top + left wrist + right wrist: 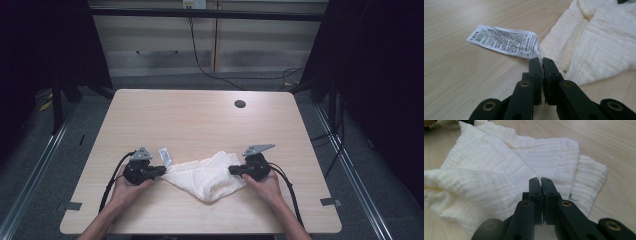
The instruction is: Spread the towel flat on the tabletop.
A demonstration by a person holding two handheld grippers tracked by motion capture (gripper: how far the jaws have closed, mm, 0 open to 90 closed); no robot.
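Already both tongs, left [161, 170] and right [233, 170], pinch shut on opposite corners of the crumpled cream muslin cloth [207, 175] at the bench's [200, 120] near middle; hard pulling could slip it

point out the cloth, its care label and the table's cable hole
cloth [207, 176], high view, middle of the crumpled white fabric
care label [504, 41], left gripper view, middle of the printed strip
cable hole [240, 104], high view, centre of the dark round opening
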